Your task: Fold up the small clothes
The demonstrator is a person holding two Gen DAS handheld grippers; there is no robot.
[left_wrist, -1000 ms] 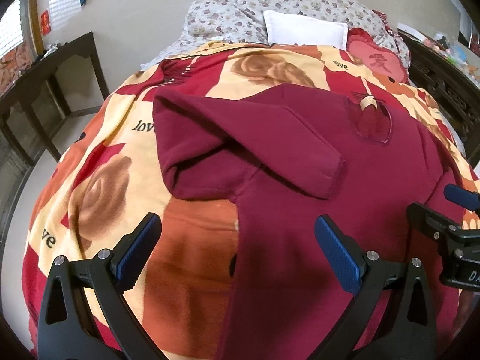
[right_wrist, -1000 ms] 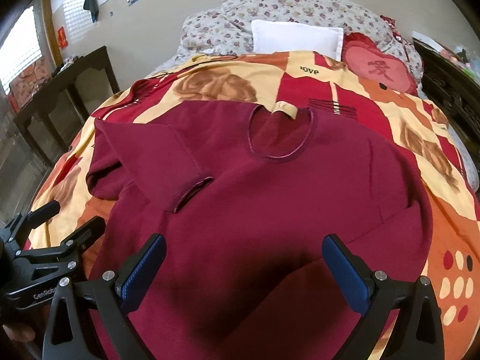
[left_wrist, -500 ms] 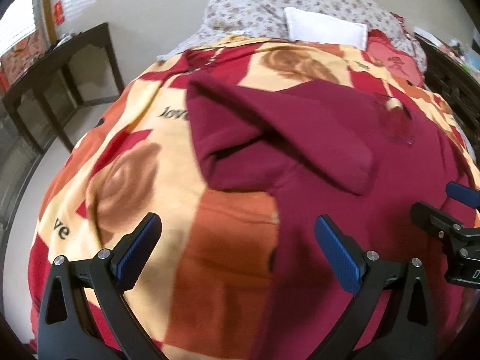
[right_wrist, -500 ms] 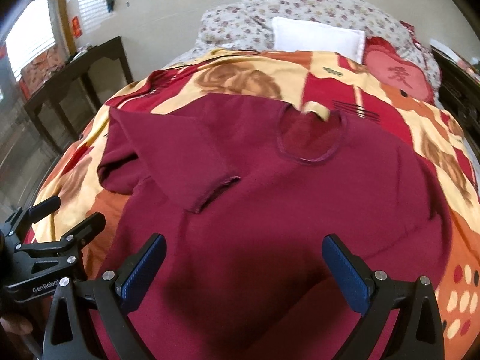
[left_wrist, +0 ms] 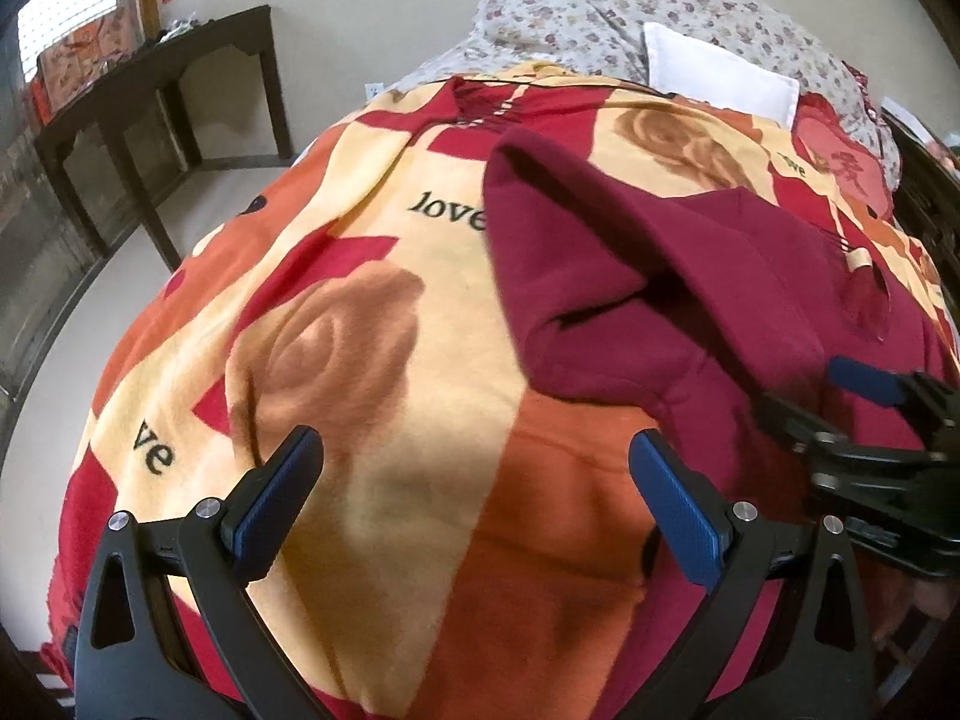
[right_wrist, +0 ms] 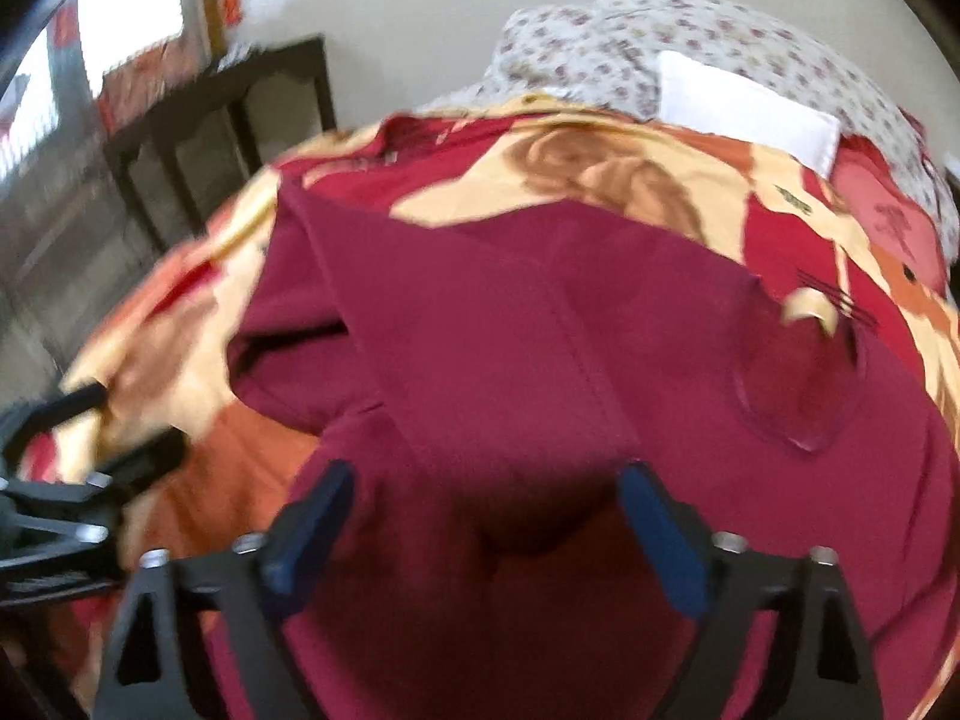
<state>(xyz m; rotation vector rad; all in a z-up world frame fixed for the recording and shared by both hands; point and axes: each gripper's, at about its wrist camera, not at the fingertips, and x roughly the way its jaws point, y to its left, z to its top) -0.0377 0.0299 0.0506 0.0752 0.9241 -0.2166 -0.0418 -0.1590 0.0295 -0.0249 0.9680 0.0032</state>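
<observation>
Bedroom scene from two cameras, one on each of two hand-held grippers, both aimed down at a bed. A maroon sweater [right_wrist: 600,360] lies spread flat on a blanket [left_wrist: 372,360] printed with roses, red and orange blocks and the word "love". The sweater sits toward the foot and right side of the bed, its round neckline pointing at the head of the bed. One sleeve [left_wrist: 630,252] is folded in diagonally across the chest, its cuff lying on the sweater's body.

The left gripper [left_wrist: 474,495] hangs over bare blanket just left of the sweater's side edge, near the foot of the bed. Its jaws stand wide apart with nothing between them, and its blue pads [left_wrist: 276,492] touch no cloth.

The right gripper [right_wrist: 480,534] is over the sweater's lower body, just below the folded sleeve's cuff. Its jaws have just been closing but stand apart, with sweater fabric below and between them. This view is blurred, so I cannot tell whether its pads [right_wrist: 312,522] touch the cloth; no pinch is visible.

At the head of the bed lie a floral quilt [left_wrist: 660,12], a white pillow [left_wrist: 720,78] and a red cushion [left_wrist: 840,162]. A dark wooden table [left_wrist: 150,84] stands by the wall beyond the bed's left edge.
</observation>
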